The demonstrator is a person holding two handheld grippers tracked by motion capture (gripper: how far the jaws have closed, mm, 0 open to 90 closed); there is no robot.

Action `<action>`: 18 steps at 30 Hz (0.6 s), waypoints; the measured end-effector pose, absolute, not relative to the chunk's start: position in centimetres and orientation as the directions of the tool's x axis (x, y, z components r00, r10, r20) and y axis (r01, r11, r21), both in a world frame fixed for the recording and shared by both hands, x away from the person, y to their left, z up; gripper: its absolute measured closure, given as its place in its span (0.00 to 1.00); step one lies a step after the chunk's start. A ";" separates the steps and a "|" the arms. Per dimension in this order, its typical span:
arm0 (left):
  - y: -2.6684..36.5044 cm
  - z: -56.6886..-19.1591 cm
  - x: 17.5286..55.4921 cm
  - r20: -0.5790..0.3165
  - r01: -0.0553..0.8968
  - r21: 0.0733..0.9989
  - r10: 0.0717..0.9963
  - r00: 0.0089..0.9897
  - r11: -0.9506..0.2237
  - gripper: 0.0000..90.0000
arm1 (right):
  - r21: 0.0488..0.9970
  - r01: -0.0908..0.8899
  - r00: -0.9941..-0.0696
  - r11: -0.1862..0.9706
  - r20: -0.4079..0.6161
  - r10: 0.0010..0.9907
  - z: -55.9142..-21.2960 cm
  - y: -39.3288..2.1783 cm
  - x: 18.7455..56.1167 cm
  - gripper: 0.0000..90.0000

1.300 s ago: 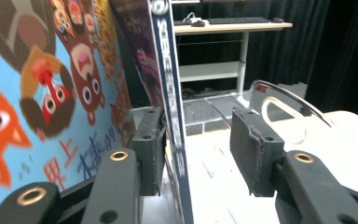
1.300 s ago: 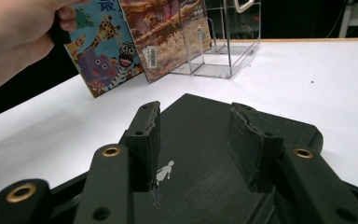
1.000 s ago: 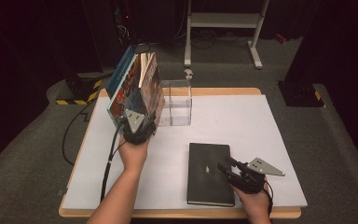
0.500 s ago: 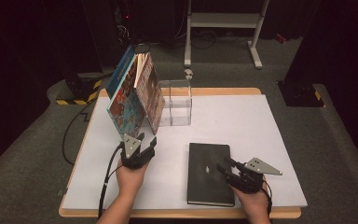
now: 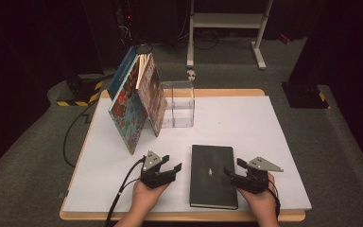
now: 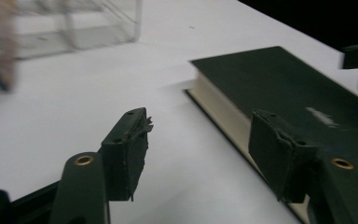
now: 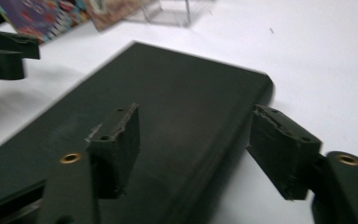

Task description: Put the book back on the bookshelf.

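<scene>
Your left tongs (image 5: 166,171) have just dropped from the leaning books (image 5: 137,101) at upper left; both tongs, right tongs (image 5: 233,172) included, have just been opening and stand apart, empty, flanking the black book (image 5: 211,175) for pickup.

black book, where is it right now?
In the high view the black book lies flat on the white table, near its front edge, between the left gripper and right gripper.

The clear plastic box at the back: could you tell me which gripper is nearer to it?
Left. The left gripper sits below the clear box; the right gripper is farther off, beyond the black book.
</scene>
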State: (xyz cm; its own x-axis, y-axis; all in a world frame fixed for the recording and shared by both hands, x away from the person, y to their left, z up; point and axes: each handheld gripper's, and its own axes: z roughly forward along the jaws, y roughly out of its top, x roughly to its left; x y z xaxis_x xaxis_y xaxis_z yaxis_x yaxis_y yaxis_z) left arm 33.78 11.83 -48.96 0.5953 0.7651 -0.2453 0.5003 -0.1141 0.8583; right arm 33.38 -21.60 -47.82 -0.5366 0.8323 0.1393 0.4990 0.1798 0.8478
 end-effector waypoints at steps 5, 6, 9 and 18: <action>9.2 -49.6 33.9 -0.308 0.547 0.823 0.689 0.656 -0.154 0.33 | 0.801 0.566 -0.525 0.192 0.170 0.834 -48.7 -22.5 32.0 0.27; 8.8 -49.7 34.0 -0.328 0.563 0.813 0.679 0.657 -0.152 0.32 | 0.797 0.574 -0.525 0.191 0.179 0.832 -48.9 -22.6 31.7 0.26; 7.7 -50.2 34.2 -0.356 0.587 0.794 0.665 0.657 -0.155 0.30 | 0.788 0.595 -0.522 0.160 0.227 0.822 -49.1 -22.7 30.8 0.26; 7.0 -50.4 34.2 -0.356 0.581 0.798 0.651 0.671 -0.162 0.34 | 0.740 0.645 -0.541 0.192 0.264 0.799 -48.8 -21.1 31.0 0.27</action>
State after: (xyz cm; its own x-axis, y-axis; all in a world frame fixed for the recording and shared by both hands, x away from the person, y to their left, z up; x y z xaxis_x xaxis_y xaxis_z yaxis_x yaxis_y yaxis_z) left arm 34.22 6.97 -50.38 0.6705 0.6509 -0.3559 0.5806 -0.1617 0.7980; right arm 30.97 -21.07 -48.75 -0.5407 0.7987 0.2641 0.6447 0.1917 0.7400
